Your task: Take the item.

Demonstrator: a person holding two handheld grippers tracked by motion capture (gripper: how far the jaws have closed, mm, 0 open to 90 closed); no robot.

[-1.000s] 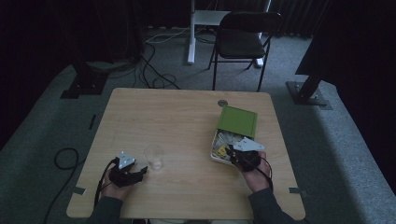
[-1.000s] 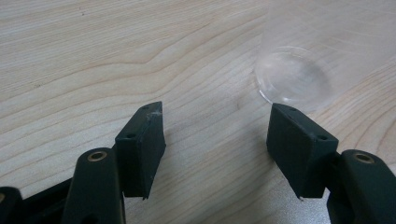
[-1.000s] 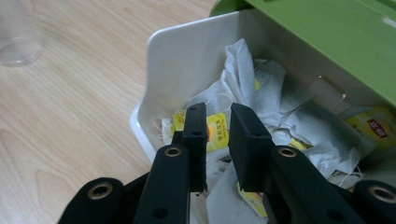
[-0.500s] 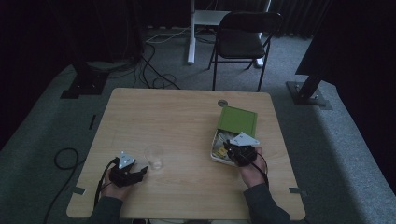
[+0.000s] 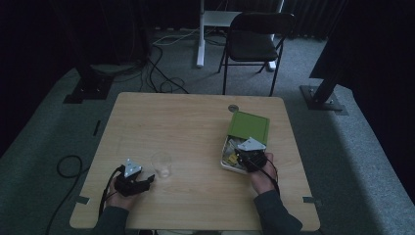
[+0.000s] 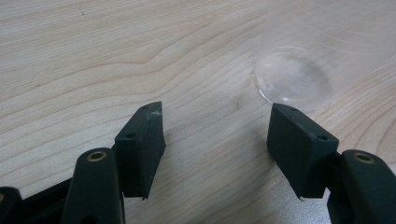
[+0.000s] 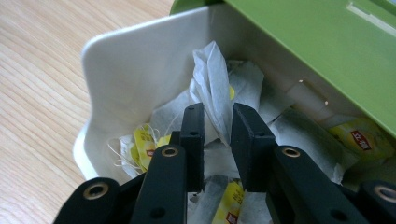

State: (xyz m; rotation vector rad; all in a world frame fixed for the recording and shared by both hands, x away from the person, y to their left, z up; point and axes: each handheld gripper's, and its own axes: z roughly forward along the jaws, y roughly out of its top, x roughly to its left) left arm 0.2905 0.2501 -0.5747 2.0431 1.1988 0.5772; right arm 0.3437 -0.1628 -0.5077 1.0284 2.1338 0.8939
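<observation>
Inspector: The step in hand is picking a tea bag [image 7: 215, 88] from the box [image 5: 226, 157] at the table's [image 5: 195, 122] right side. The right gripper [image 7: 218, 122] sits inside the box with its jaws narrow, and an upright white tea bag stands between them. The jaws have just been opening a little. Whether the pads press the paper cannot be told from the right gripper view; a thin gap seems to show on each side.

Clerk: And the left gripper?

Inspector: The left gripper [image 6: 217, 126] rests low over the table near the front left edge, jaws wide apart with nothing between them. A clear cup [image 6: 294, 77] stands just beyond its right jaw, apart from it.

Clerk: Where is the lid?

Inspector: The green lid [image 5: 249, 126] is open and lies back on the far side of the box. More tea bags with yellow tags [image 7: 144, 142] lie in the box below the jaws.

Clerk: What does the next move call for?

Inspector: In his judgement, a firm pinch on the bag's upper fold, then a straight lift clear of the white wall and the lid's edge, so that no string drags a second bag out. The cup looks the likely destination.
</observation>
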